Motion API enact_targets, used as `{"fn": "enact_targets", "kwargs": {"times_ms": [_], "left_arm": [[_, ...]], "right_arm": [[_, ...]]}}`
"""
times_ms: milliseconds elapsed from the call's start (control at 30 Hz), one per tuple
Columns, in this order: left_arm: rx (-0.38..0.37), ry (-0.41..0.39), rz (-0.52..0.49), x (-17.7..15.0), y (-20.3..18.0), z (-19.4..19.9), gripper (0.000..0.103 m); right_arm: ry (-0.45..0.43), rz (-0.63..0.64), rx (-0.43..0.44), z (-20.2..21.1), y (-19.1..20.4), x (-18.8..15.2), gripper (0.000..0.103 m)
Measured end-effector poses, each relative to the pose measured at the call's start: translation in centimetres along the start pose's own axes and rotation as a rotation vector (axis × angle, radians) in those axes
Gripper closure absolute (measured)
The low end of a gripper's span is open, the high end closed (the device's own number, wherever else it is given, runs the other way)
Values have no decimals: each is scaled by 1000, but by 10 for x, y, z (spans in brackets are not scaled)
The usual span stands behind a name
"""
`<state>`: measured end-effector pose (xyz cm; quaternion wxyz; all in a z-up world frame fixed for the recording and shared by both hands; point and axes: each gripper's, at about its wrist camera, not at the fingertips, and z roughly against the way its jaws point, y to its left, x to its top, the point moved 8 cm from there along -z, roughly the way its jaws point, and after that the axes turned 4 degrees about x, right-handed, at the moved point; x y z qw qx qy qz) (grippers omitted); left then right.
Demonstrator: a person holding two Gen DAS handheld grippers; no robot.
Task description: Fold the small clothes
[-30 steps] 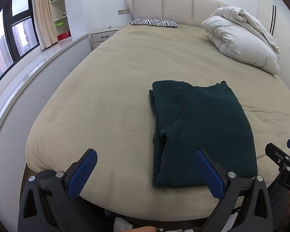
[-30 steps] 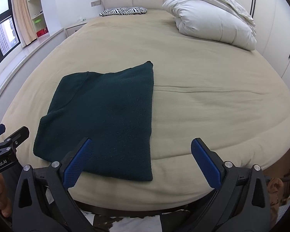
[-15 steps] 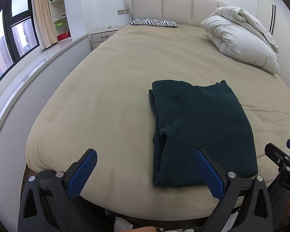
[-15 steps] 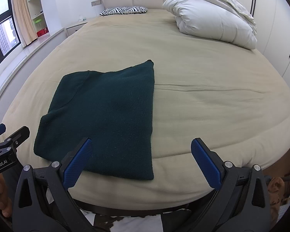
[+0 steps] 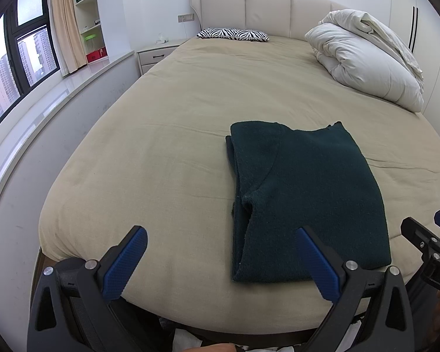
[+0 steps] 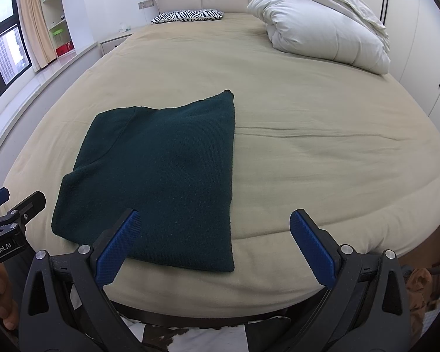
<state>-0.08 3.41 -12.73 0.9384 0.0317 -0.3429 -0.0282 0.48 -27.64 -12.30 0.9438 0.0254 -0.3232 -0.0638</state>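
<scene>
Both of my grippers were hanging off the foot of the bed, holding nothing. My left gripper (image 5: 220, 259) had its blue pads spread wide apart, and so did my right gripper (image 6: 215, 242). The folded dark green sweater (image 5: 305, 196) sat flat on the beige bedsheet (image 5: 161, 146) near the foot edge, not touching either tool. From the left gripper it lay at about 1 o'clock, with the right pad overlapping its near edge in view. From the right gripper it was around 11 o'clock, its near-right corner landing between the two pads. Further out on the bed, a bundled white duvet (image 6: 322, 26) was at 1 o'clock, and way back by the headboard, a zebra-print pillow (image 5: 233, 33) at 12.
</scene>
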Motion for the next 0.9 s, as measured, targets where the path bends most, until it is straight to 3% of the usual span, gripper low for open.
{"fn": "enact_targets", "kwargs": {"times_ms": [900], "left_arm": [[-12,6,-20,0,0,-2,0]], "right_arm": [[5,-3,4,-1,2,-3,0]]}}
